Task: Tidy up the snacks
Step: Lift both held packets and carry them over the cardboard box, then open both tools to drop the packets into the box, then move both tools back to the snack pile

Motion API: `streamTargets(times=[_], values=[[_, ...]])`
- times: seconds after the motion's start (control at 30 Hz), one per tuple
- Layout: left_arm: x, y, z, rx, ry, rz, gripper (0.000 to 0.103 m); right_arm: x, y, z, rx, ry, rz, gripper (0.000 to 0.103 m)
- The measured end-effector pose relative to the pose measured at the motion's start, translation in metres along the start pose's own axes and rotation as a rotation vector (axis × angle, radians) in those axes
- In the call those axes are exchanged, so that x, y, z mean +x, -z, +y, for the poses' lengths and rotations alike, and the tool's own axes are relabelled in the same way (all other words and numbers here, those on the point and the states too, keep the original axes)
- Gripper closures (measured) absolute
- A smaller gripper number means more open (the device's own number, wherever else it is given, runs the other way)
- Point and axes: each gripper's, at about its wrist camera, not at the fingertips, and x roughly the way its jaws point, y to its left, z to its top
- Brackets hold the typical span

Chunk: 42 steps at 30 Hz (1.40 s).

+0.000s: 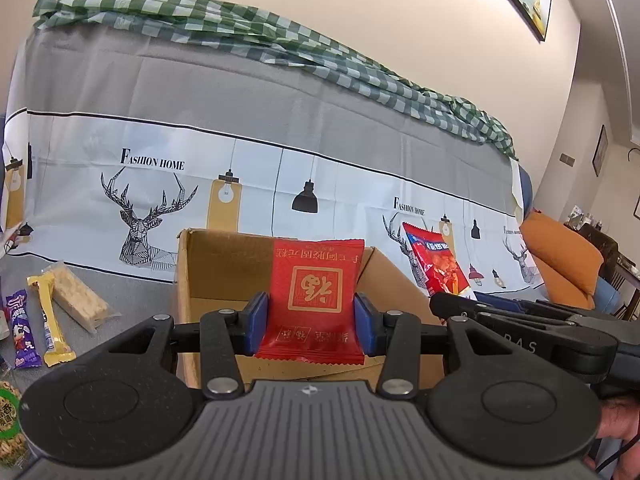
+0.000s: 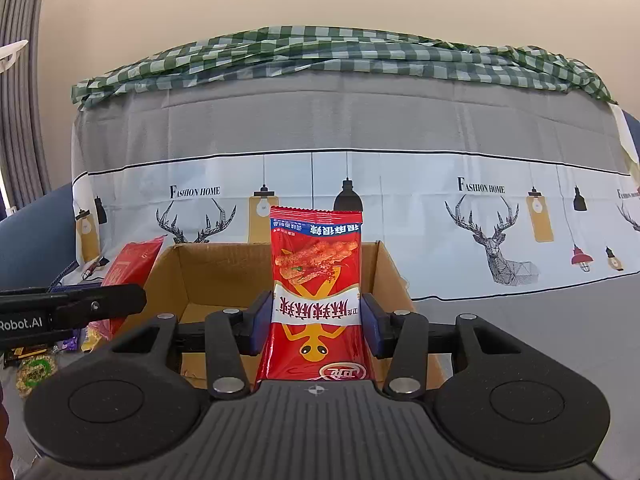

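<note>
1. The left gripper (image 1: pixel 311 322) is clenched on a red square packet (image 1: pixel 316 286), its blue pads pressed against the packet's two side edges; the printing on the packet reads upside down.
2. The red square packet hangs over the open cardboard box (image 1: pixel 224 264), just in front of the box's back wall.
3. The right gripper (image 2: pixel 317 326) is clamped on a tall red spicy-snack bag (image 2: pixel 316 280), held upright by its lower half, its print also inverted.
4. The tall red spicy-snack bag stands over the near edge of the cardboard box, its top rising above the box's back wall.
5. To the left of the box, on the grey cloth (image 1: pixel 132 296), lie a clear-wrapped pale bar (image 1: pixel 78 296), a yellow bar (image 1: pixel 52 320) and a purple bar (image 1: pixel 24 328), side by side and well apart from the box.
6. Behind the box hangs a cover printed with deer heads (image 1: pixel 144 216), with a green checked cloth (image 1: pixel 280 48) bunched along its top.
7. To the right of the box, beyond the right gripper's arm, sits an orange cushion (image 1: pixel 560 260).
</note>
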Motion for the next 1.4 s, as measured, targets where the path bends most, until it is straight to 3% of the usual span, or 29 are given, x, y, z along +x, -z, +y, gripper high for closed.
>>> streamTargets(times=[1.07,1.17,1.2,1.23,1.4], values=[[0.0001,-0.0008,-0.0041,-0.003,0.018,-0.002,0.053,0.0018,0.0,-0.002,-0.011,-0.009,0.002,0.054],[0.004,-0.0003,-0.0045,-0.008,0.027,0.023,0.037,0.0016,-0.0001,-0.0018,-0.012,-0.006,0.0,0.052],[0.0044,0.0,-0.0048,-0.01,0.024,0.024,0.035,0.0016,0.0001,-0.0015,-0.015,-0.003,-0.001,0.043],[0.0042,-0.0001,-0.0049,-0.008,0.02,0.02,0.034,0.0013,0.0005,-0.0011,-0.018,0.002,-0.003,0.035],[0.0018,0.0004,-0.005,0.012,-0.006,-0.007,0.028,0.0008,0.0002,0.0014,-0.02,0.004,-0.013,0.03]])
